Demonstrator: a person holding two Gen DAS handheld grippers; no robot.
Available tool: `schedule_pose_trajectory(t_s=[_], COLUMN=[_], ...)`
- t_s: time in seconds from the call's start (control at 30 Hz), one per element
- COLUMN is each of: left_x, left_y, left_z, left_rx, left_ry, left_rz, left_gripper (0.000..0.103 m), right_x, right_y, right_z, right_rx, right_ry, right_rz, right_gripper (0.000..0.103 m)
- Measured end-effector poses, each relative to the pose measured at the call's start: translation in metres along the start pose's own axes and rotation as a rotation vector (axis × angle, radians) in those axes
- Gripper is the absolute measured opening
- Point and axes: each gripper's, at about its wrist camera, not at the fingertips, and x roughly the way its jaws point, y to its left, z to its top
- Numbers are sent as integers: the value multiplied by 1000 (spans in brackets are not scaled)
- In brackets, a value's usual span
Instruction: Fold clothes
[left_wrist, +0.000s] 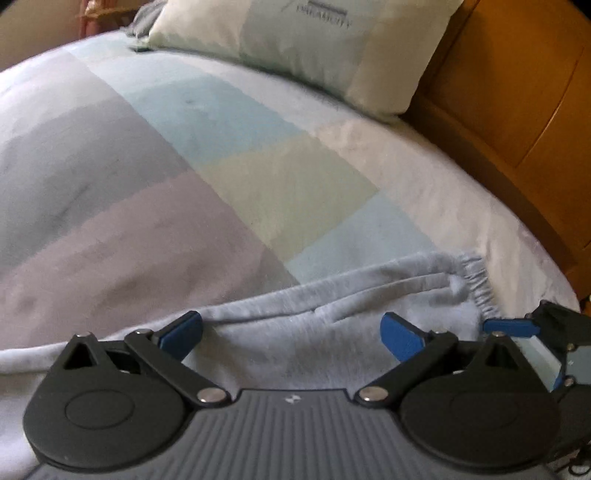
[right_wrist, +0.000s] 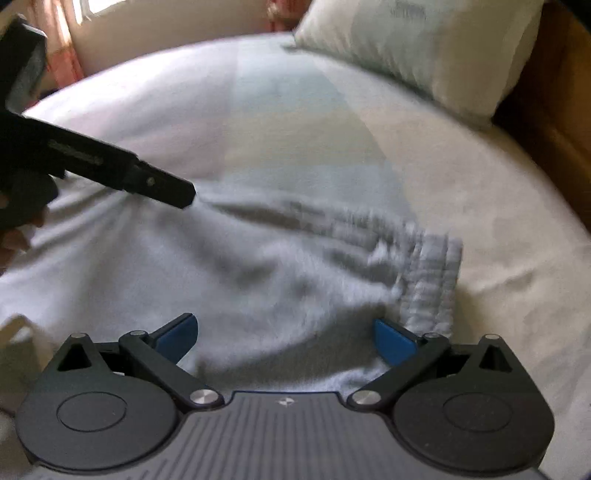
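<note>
A light grey fleece garment (left_wrist: 295, 332) lies spread on the bed, its ribbed elastic band (left_wrist: 476, 284) toward the right. My left gripper (left_wrist: 291, 336) hovers over the cloth, open, with nothing between its blue pads (left_wrist: 181, 336). The right gripper (left_wrist: 509, 326) shows at the right edge, beside the band. In the right wrist view the garment (right_wrist: 240, 280) fills the middle and its ribbed band (right_wrist: 432, 280) lies just past the right pad. My right gripper (right_wrist: 286, 339) stands open over the cloth, empty. The left gripper (right_wrist: 159, 184) reaches in from the upper left above the garment's far edge.
The bed cover (left_wrist: 184, 166) has pastel blocks of grey, blue, green and lilac. A pale pillow (left_wrist: 314, 48) lies at the head, against a wooden headboard (left_wrist: 517, 110). A person's hand (right_wrist: 14, 236) holds the left gripper. Curtains (right_wrist: 62, 55) hang beyond the bed.
</note>
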Motion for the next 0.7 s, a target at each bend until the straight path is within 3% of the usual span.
schedule_pose_trajectory(t_s=[0.13,0.27,0.43,0.53,0.7], left_x=[-17,-3,18,6,-49], left_y=[14,33,25,25,13], left_z=[-16,-32,-16,-8,-21], left_rx=[10,17,82,52,64], left_ry=[19,68,44,41,20], left_rz=[49,146,240,225,214], left_gripper=[102,102,102,101,101], right_x=[13,56,77,56,-15], right_y=[3,-8,-16,-24,-21], right_z=[16,30,49,54,25], right_rx=[-24,-35,-28,-4,-72], right_ry=[-11,35,45,36,14], right_rz=[18,-26,-42,21,123], right_gripper=[103,103,103,103,103])
